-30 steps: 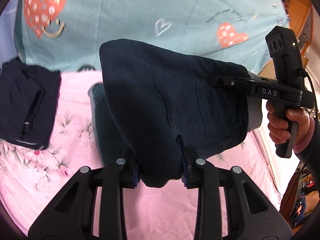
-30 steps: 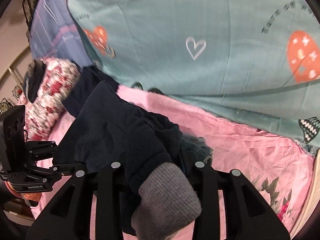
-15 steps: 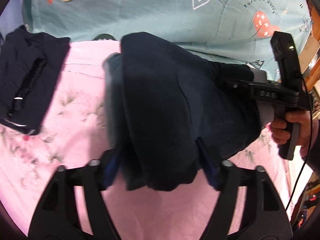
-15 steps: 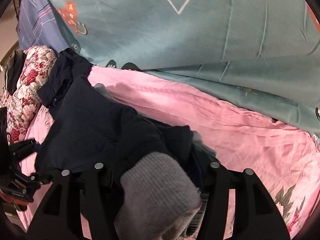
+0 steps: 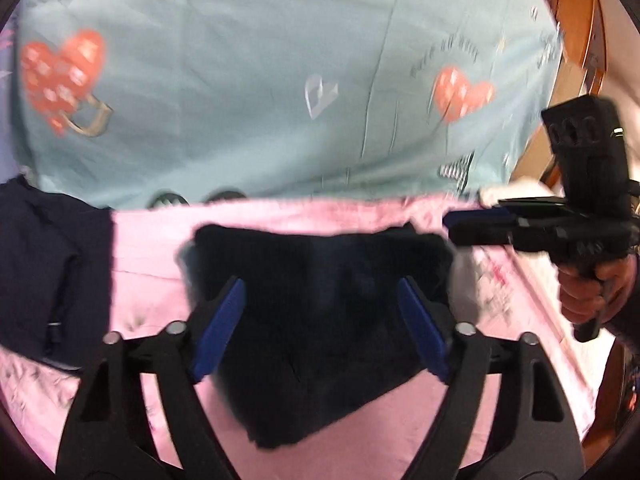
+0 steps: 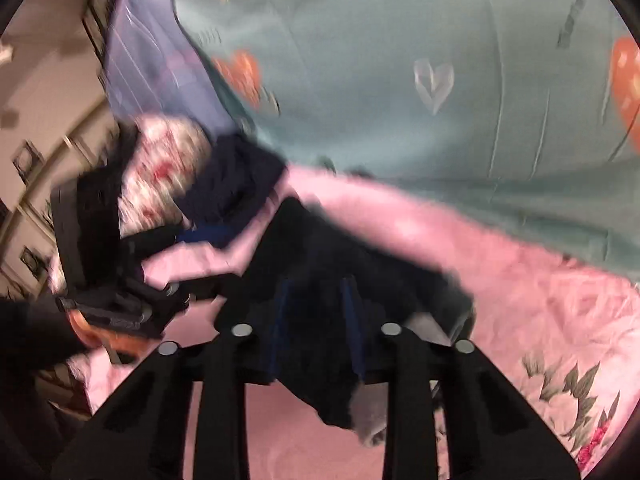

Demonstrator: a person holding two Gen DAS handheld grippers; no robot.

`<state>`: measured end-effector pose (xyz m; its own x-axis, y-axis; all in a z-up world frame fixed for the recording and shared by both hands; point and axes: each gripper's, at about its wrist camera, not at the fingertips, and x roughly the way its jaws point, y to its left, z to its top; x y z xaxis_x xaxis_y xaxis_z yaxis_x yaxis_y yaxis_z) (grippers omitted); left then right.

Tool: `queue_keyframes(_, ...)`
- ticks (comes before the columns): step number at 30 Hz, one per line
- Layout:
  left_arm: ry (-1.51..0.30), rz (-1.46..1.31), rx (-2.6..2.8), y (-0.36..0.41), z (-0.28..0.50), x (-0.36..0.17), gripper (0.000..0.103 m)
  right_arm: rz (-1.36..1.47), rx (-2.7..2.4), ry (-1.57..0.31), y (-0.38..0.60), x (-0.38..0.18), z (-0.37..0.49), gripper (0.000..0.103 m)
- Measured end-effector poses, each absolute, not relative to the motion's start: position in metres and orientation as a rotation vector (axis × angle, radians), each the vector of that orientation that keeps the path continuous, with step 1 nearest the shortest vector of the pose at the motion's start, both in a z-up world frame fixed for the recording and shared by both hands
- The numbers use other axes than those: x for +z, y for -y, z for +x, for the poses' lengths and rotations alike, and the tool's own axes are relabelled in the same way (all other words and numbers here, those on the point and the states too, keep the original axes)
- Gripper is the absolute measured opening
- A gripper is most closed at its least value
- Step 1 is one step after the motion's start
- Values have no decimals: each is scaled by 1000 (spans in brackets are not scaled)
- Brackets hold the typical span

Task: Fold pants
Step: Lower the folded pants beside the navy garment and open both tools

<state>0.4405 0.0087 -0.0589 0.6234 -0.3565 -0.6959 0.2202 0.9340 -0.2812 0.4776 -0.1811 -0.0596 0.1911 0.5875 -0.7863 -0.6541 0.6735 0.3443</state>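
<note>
Dark navy pants [image 5: 320, 312] lie folded in a compact bundle on the pink bedsheet [image 5: 152, 240]. My left gripper [image 5: 320, 316] is wide open, its blue pads [image 5: 218, 326] apart over the bundle and off the cloth. My right gripper [image 5: 452, 228] shows at the right, hand-held, its tip just clear of the bundle's right corner. In the blurred right wrist view the pants [image 6: 340, 264] lie under my right gripper [image 6: 316, 284], with a grey cuff [image 6: 372, 420] at the near edge. The right fingers stand a little apart, with no cloth between them.
A second dark folded garment [image 5: 44, 272] lies on the sheet to the left. A teal heart-print quilt [image 5: 260, 80] covers the far side. A floral pillow [image 6: 168, 160] and a purple striped cloth [image 6: 160, 64] lie at the far left. Wooden furniture [image 5: 576, 20] stands at the right.
Both grippers let go of the pants. The bundle dropped flat onto the sheet. The left jaws opened wide and the right gripper drew back to the right.
</note>
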Motion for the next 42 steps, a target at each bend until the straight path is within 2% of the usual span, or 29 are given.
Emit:
queue_keyframes(2,-911,-167,-305,-11,463,-90,69,-105,782,-1107,186,-90,494,15)
queue_keyframes(3,-927,-163,-286,-15,468,-99,66,-105,748,-1106,190,-99,501,0)
queue_keyframes(4,-950,-168,-272,-19,476,-112,61,-78,717,-1106,197,-108,511,0)
queue_keyframes(7,-992,-156,-258,-25,491,-137,60,-26,698,-1108,194,-124,523,0)
queue_keyframes(10,-970,-45,-217,-10,491,-137,61,-90,647,-1072,179,-128,527,0)
queue_keyframes(13,-1013,-110,-200,-20,490,-123,60,-39,655,-1120,183,-111,528,0)
queue_keyframes(14,-1012,-113,-185,-24,486,-115,62,-29,676,-1117,186,-98,519,4)
queue_keyframes(16,-966,-98,-136,-34,470,-94,71,-35,696,-1073,192,-76,497,22)
queue_keyframes(17,-939,-107,-135,-39,459,-84,73,-56,696,-1035,192,-65,482,41)
queue_keyframes(18,-919,-127,-145,-44,445,-76,73,-91,701,-1004,192,-58,465,44)
queue_keyframes(21,-927,-133,-189,-39,420,-76,74,-149,729,-997,191,-60,431,44)
queue_keyframes(24,-974,-43,-199,-16,410,-98,78,-238,616,-1065,190,-100,429,43)
queue_keyframes(27,-1088,-63,-188,-6,425,-140,89,-245,532,-1119,196,-137,443,43)
queue_keyframes(28,-1108,-89,-190,-7,429,-146,93,-245,528,-1103,197,-137,444,43)
queue_keyframes(31,-1111,-46,-126,-2,430,-130,93,-137,525,-1145,204,-119,446,44)
queue_keyframes(34,-1040,-26,-67,-3,413,-89,92,-111,528,-1067,209,-68,418,46)
queue_keyframes(36,-1004,-35,-25,-4,393,-59,92,-122,500,-989,210,-39,391,63)
queue_keyframes(37,-983,-48,-10,-3,380,-43,94,-117,492,-952,210,-26,375,67)
queue_keyframes(39,-956,-57,17,1,359,-21,99,-97,483,-897,212,-2,341,83)
queue_keyframes(41,-928,-49,44,6,329,0,101,-82,473,-862,212,15,307,94)
queue_keyframes(42,-925,-41,54,9,320,4,101,-84,471,-850,213,21,293,95)
